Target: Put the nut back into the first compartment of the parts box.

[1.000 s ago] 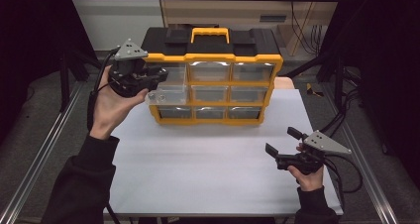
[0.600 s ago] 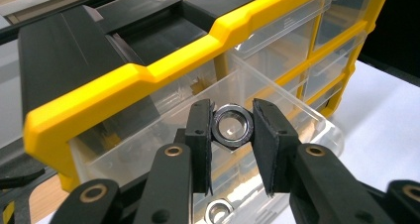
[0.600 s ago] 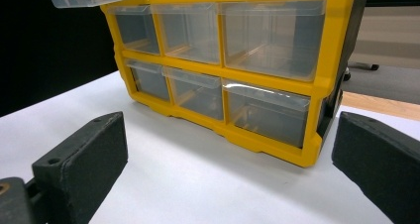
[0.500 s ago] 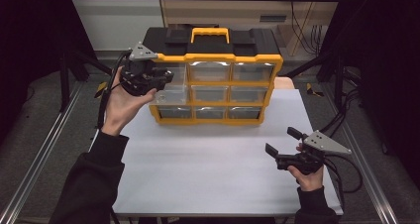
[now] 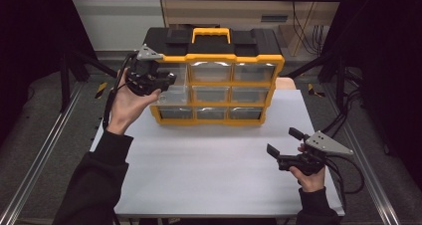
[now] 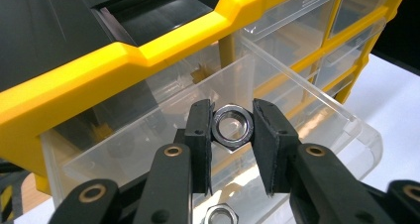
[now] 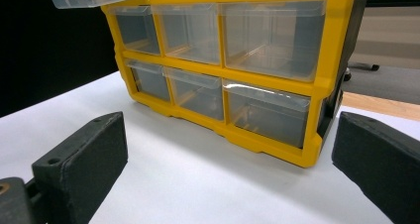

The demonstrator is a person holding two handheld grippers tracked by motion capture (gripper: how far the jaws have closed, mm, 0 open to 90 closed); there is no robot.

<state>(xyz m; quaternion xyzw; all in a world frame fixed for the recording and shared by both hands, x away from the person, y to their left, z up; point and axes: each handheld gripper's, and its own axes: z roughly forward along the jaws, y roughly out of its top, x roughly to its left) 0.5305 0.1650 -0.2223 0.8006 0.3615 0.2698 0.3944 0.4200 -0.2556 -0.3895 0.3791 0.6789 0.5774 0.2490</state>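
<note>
A yellow and black organizer with clear drawers stands at the back of the white table. Its top-left drawer is pulled out. My left gripper hovers at that drawer, shut on a steel hex nut held just above the clear drawer. A second nut lies in the drawer below the jaws. My right gripper rests low at the front right of the table, open and empty. In the right gripper view its pads stand wide apart and face the organizer.
Metal rails run along both sides of the table. Black cables trail from the right gripper over the table's right edge. Bare white tabletop lies between the organizer and the right hand. A wooden board edge shows behind the organizer's right side.
The left hand has carried the nut to the right and a little down, from beside the organizer to over the pulled-out drawer. The right gripper has stayed put.
</note>
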